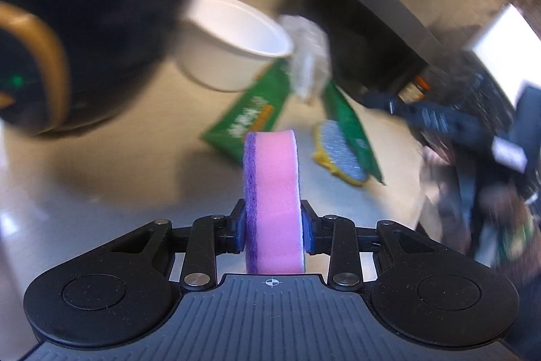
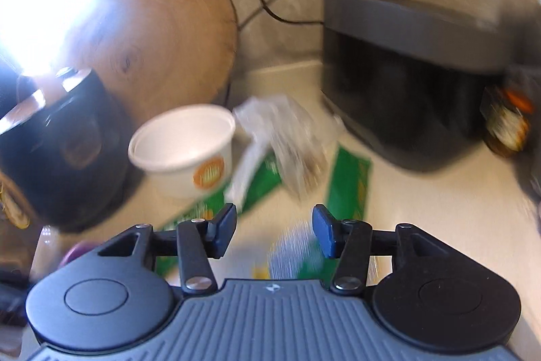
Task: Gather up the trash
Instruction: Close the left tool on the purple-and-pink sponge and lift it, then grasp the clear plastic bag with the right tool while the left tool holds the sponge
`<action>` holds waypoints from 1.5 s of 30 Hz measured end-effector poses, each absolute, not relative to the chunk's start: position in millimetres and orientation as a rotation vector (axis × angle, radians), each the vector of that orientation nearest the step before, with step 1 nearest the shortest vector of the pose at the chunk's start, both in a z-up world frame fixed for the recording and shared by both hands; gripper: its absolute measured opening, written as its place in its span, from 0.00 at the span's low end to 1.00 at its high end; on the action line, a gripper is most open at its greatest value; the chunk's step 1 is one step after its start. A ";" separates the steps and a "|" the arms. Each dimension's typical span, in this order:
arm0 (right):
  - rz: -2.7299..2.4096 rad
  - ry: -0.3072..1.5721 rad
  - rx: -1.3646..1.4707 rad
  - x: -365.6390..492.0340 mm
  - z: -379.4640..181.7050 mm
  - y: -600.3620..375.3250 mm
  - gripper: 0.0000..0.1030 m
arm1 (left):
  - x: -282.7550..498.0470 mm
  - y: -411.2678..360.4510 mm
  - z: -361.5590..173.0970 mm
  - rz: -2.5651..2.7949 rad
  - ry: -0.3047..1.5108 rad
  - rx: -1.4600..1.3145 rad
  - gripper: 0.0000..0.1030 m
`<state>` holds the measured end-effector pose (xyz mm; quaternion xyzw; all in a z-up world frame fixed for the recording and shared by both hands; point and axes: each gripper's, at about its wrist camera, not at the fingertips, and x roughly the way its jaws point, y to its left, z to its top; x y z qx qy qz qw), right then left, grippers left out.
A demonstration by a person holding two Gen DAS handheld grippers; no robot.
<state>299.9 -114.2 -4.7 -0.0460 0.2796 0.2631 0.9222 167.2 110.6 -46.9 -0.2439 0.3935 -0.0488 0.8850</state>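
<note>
My left gripper (image 1: 273,230) is shut on a pink sponge with a purple scouring side (image 1: 272,192), held upright on its edge above the counter. Beyond it lie a green wrapper (image 1: 250,114), a second green wrapper (image 1: 351,131), a crumpled clear plastic bag (image 1: 309,56), a white paper cup (image 1: 236,46) and a grey, yellow-edged scrubber pad (image 1: 339,151). My right gripper (image 2: 274,230) is open with nothing between its fingers. It hangs over the scrubber pad (image 2: 294,256) and the green wrappers (image 2: 350,188), short of the clear bag (image 2: 284,137) and the cup (image 2: 184,151).
A black round appliance (image 2: 57,151) stands at the left and a round wooden board (image 2: 152,39) leans on the wall behind it. A dark grey open box (image 2: 405,73) stands at the back right with a jar (image 2: 507,120) beside it. A cable runs down the wall.
</note>
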 end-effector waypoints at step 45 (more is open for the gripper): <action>0.691 0.708 0.172 199.0 6.9 -179.2 0.09 | 164.0 21.4 -65.5 -0.457 0.985 -0.333 0.34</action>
